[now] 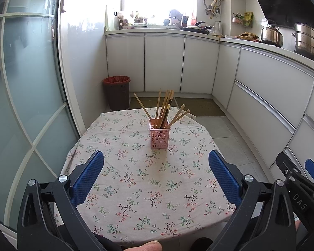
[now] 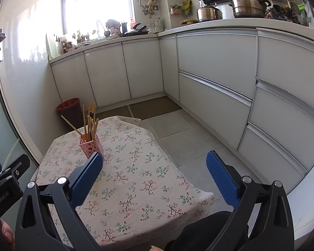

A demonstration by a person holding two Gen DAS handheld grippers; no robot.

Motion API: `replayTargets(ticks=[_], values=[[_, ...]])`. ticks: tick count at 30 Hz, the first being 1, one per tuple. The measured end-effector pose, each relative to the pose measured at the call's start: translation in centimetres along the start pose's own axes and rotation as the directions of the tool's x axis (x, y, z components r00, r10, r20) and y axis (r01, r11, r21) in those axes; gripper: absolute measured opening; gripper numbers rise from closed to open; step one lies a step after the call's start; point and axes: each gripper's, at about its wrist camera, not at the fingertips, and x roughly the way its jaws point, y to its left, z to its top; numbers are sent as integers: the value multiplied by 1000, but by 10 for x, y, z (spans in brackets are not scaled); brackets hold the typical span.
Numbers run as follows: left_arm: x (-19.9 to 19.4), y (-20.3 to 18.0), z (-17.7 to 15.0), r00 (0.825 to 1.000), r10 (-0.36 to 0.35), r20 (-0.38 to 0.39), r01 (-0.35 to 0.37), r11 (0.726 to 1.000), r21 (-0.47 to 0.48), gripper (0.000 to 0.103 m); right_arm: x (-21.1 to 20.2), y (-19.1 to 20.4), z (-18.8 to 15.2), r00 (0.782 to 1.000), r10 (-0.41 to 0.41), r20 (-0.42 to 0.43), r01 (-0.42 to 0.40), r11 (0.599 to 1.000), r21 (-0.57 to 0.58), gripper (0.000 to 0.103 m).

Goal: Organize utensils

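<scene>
Although the kitchen around it is crowded, with white cabinets point(image 1: 163, 62) running along two walls and steel pots point(image 2: 247, 2) on the counter, little is seen that bears on the task itself. At the centre of both views a small table point(image 1: 136, 177) is covered with a flowered cloth, and nothing loose is found lying on that cloth. A brown bin point(image 1: 117, 92) is seen on the floor beyond the table's far left corner. Toward the far end of the table a pink perforated holder point(image 1: 159, 136) is stood upright, and the chopsticks point(image 1: 164, 107) are gathered inside it, fanned out and leaning at different angles. Since no stray utensil is visible anywhere on the table, the collecting is judged to be finished or nearly so; at most a straightening of the splayed sticks may be left. The left gripper point(image 1: 156, 161) is held over the near half of the table with its blue pads spread wide and nothing between them. The right gripper point(image 2: 155, 163) is likewise held spread and empty, over the table's right side, well apart from the holder.
</scene>
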Motion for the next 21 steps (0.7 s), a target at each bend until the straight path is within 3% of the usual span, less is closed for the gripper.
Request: replayTargets(ticks=[21], values=[[1, 1, 0, 1000, 2, -10, -2, 1000, -6, 96, -1, 2, -1, 1000, 1, -1, -1, 1000, 3, 96]])
